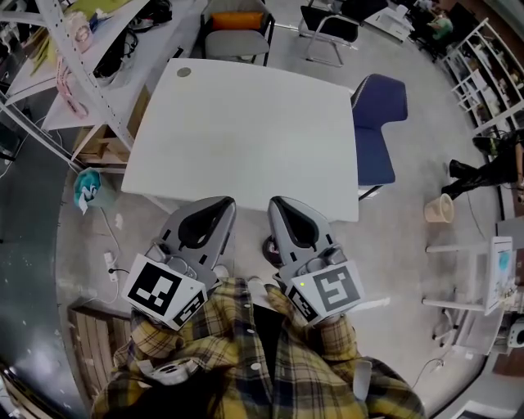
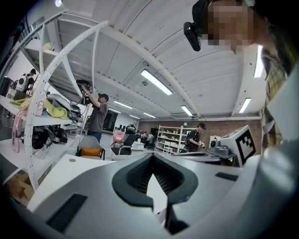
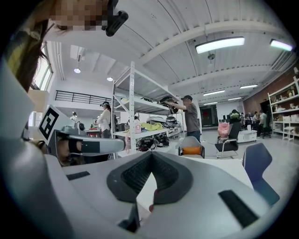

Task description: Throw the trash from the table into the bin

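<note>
The white table lies in front of me in the head view; on its top I see only a small grey round disc near the far left corner. A beige bin stands on the floor to the right. My left gripper and right gripper are held side by side at the table's near edge, close to my body. Both point level at the table. Each is shut, tips together, with nothing between them, as the left gripper view and the right gripper view show.
A blue chair stands at the table's right side and a grey chair with an orange cushion at the far side. A white shelving rack runs along the left, with a teal and white bag on the floor below. People stand further off.
</note>
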The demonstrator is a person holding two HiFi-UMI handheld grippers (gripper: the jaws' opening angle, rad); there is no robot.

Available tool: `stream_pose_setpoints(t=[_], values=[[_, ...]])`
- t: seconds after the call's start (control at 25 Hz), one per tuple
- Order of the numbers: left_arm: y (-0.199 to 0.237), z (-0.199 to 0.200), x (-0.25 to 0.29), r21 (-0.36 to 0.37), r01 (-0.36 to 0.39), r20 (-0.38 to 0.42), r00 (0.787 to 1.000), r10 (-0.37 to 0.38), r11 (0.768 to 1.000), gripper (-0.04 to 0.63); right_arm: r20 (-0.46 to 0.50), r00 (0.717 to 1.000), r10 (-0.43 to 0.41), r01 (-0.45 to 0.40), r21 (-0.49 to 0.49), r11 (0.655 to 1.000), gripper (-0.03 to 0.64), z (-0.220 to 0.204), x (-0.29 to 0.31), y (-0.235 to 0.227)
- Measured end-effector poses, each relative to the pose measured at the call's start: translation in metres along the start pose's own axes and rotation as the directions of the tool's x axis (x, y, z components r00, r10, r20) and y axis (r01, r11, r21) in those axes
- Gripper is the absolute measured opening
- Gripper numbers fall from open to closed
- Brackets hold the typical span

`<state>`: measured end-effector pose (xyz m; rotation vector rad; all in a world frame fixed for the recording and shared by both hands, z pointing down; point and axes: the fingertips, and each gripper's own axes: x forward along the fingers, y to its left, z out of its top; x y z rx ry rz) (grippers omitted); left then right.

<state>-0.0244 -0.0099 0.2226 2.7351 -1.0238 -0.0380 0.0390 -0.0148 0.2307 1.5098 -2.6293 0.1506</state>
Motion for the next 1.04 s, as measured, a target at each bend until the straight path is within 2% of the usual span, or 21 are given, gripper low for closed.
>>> stream_pose_setpoints(t=[1.04], values=[[0.0057, -0.0071, -0.0069, 0.008, 0.023, -0.014, 1.000, -0.023, 1.000, 0.008, 0.001, 1.000, 0.001, -0.001, -0.031, 1.000, -0.002, -0.0051, 0.0059, 0.0071]])
